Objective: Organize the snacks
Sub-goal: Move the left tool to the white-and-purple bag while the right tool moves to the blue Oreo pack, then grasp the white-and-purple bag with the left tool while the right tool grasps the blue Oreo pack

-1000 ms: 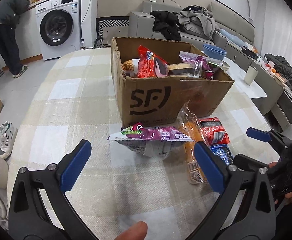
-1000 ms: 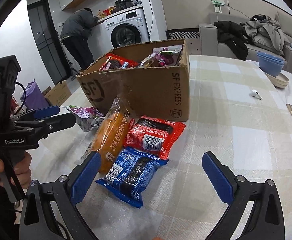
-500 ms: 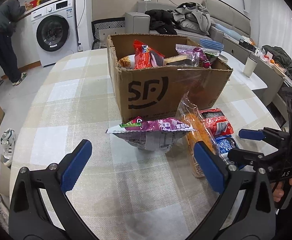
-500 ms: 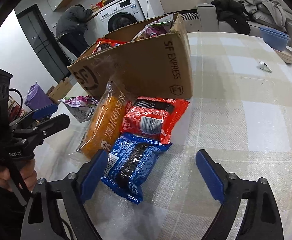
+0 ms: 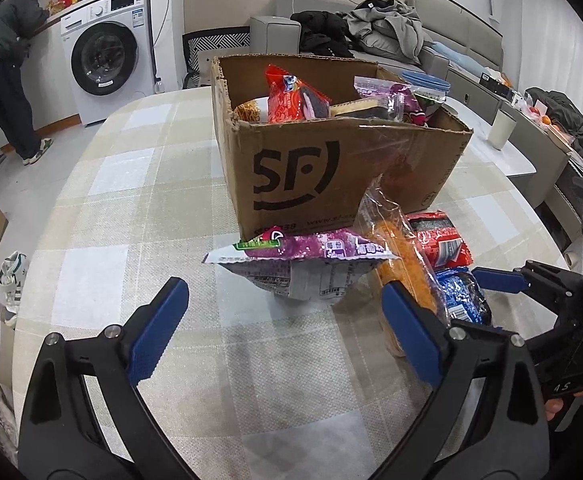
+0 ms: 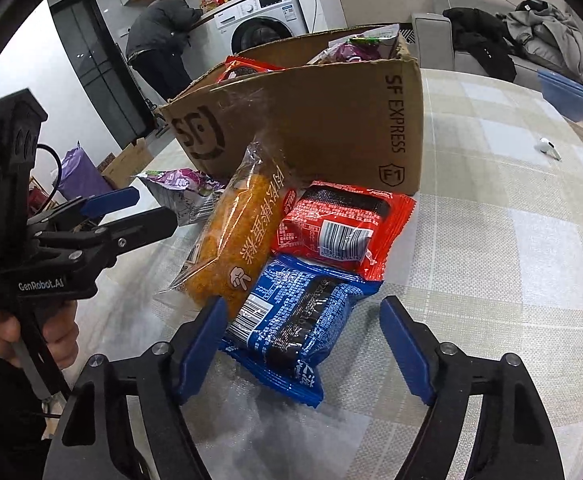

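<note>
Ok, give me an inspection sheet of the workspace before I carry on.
Surface: checked tablecloth on the table.
Job's things: cardboard box holding snacks; purple pack, orange pack, red pack, blue pack lie in front of it.
Clutter: earbud, stacked bowls.
Grippers: left gripper closing slightly, nothing between its jaws; right gripper closing around the blue pack.
Cables: black cable behind the left gripper.
Surroundings: washing machine, sofa with clothes, a person at the counter.

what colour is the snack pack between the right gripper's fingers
Blue with a black band, clearest in the right wrist view: the blue snack pack.
</note>
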Demonstrator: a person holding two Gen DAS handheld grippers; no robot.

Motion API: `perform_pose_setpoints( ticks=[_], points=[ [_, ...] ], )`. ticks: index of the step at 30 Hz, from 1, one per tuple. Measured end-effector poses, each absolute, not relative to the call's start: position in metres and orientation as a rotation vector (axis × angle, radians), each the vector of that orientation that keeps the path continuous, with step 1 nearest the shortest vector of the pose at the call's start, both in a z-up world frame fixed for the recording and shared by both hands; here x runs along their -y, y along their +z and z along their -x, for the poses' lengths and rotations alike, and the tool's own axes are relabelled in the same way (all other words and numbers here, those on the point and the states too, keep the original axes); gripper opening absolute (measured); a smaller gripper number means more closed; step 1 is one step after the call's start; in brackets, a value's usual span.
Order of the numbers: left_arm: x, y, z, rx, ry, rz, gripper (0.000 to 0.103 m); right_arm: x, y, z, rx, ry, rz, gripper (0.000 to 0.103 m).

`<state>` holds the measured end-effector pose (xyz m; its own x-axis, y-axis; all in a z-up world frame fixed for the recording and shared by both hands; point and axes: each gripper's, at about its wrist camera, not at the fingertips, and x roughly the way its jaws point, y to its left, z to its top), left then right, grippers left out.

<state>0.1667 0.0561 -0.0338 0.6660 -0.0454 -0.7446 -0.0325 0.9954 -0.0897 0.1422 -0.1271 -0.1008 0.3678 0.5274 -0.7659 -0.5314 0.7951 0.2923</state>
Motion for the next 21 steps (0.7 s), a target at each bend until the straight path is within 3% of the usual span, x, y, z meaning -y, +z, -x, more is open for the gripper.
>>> perform_pose_setpoints(
  ticks=[16, 19, 21],
  points=[
    [-0.049, -0.046, -0.191, -0.865, -0.008, 0.076, 0.097, 0.125, -0.092, -0.129, -0.958, 0.668, 0.088, 0.074],
    [-0.050, -0.047, -0.195, -0.870, -0.015, 0.084, 0.090, 0.121, -0.092, -0.129, -0.958, 0.678, 0.085, 0.074],
    [-0.051, -0.049, -0.200, -0.875, -0.017, 0.083, 0.079, 0.115, -0.093, -0.129, -0.964, 0.685, 0.094, 0.074]
  ],
)
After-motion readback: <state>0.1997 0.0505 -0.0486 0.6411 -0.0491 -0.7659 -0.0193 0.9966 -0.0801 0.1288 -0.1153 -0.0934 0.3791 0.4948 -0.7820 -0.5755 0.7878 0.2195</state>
